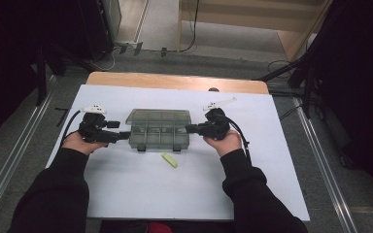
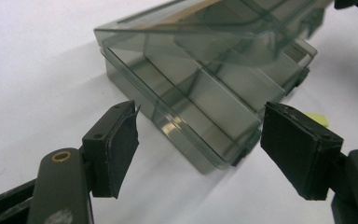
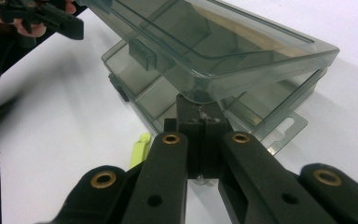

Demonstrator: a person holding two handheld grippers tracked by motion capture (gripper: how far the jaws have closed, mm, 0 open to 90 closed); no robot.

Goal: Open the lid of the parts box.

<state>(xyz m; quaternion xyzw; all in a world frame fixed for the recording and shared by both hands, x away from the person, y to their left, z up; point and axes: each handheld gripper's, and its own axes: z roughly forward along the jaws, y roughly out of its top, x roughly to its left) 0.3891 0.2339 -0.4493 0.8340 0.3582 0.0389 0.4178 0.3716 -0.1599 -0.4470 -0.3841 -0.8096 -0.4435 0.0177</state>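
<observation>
A smoky clear plastic compartment box (image 1: 159, 130) sits at the middle of the high view on the white worktop (image 1: 126, 189), its hinged lid (image 3: 205, 42) partly raised above the divided tray. The right gripper (image 3: 200, 126) has its jaws pressed together on the lid's corner edge, at the lower middle of the right gripper view, holding the lid up. The left gripper (image 2: 198, 140) is spread wide, one jaw at each lower corner of the left gripper view, with the near end of the box between and beyond them, not touching. The box looks light, thin-walled and stiff but slick, so it may skate on the sheet; a pinch on the rim of the lid or a wall of the tray seems the surest hold, and a hard squeeze could crack it. A small yellow-green piece (image 1: 169, 160) lies just below the box in the high view.
</observation>
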